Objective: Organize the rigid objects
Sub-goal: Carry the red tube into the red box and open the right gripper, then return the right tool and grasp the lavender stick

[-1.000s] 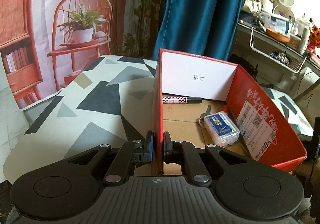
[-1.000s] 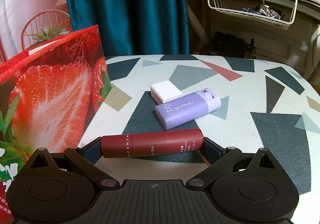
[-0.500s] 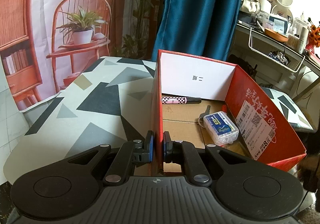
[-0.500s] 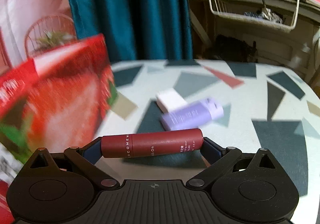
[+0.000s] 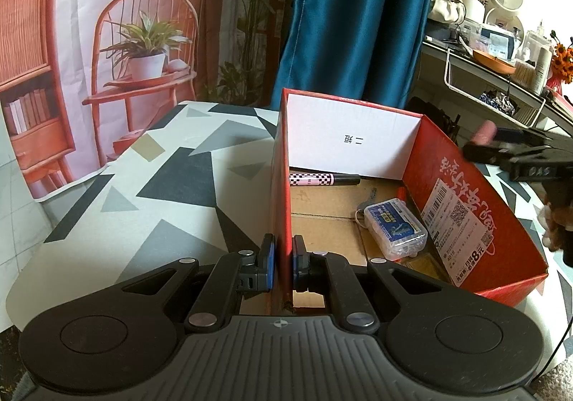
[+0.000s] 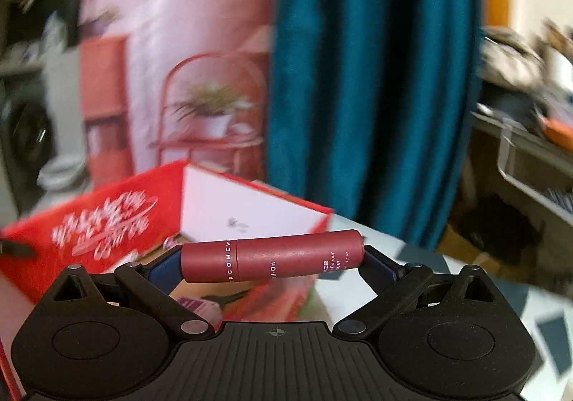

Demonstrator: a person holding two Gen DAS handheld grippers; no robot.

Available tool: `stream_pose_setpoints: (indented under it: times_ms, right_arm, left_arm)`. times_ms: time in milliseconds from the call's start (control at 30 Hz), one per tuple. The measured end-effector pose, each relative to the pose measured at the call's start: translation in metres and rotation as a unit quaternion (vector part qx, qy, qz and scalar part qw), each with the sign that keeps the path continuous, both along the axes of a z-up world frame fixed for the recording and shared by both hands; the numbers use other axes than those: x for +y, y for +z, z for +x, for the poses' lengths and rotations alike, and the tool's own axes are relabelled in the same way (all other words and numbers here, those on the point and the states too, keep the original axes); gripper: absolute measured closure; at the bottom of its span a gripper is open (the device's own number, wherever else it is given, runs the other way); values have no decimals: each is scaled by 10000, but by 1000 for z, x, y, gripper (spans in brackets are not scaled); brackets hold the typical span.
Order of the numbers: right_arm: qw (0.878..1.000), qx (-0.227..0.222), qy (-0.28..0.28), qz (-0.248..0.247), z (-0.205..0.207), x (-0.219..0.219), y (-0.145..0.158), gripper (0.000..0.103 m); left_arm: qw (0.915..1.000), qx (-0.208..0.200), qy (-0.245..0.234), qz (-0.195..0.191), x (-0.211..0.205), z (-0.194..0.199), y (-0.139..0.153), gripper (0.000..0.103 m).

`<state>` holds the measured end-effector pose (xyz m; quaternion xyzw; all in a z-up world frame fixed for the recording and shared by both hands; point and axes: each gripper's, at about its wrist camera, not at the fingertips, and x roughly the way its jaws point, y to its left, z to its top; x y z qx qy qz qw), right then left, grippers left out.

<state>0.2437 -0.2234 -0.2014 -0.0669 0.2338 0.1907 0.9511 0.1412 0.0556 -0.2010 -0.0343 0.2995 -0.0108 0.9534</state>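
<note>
Above the open red cardboard box (image 6: 107,222), the right gripper (image 6: 272,259) clamps a dark red cylindrical tube (image 6: 272,259) end to end, jaws spread wide. Held only by its flat ends, the tube could pivot or slip out before it is inside. The left gripper (image 5: 281,263) pinches the box's near left wall, jaws almost closed. Bare cardboard floor lies between a checkered pink pen (image 5: 322,180) and a clear blue-labelled plastic case (image 5: 394,227); the tall right wall (image 5: 465,207) could catch a low approach.
</note>
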Motion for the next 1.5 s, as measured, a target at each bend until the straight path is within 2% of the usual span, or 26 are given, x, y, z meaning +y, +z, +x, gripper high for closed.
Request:
stream_pose_setpoints:
  times_ms: [267,367,600,933,1100,1267,1400,1500]
  right_arm:
    - [9932,118,643,-963,24,45,-10,4]
    - [9892,123,691,-1283,29,54,-17,4]
    - [9843,159,642,-1639,32,63,-26,4]
    - [9940,173,172,-1067,31,34,-22,2]
    - [9989,-78,-426,-165,16,0,-14,4]
    - [9918,-261,-1183,401,-3,-39,-16,6]
    - [9832,-101,-1777,400,-8,-69,-31,9]
    - [9773,137,-2094,298,-9,-85,-48,18]
  left_arm:
    - [10000,-1,-5,-2,0,0,0,93]
    - [10000,-2,-8,-12,-1,0,0,93]
    - [10000,-2,-7,-14,0,0,0,93]
    - [10000,0,-3,-14,0,1,0,93]
    - [10000,6,4,-10,0,1,-1,93]
    - [10000,9,14,-17,0,1,-1,93]
    - [10000,13,18,-4,0,1,-1,93]
    - [10000,13,20,-14,0,1,-1,93]
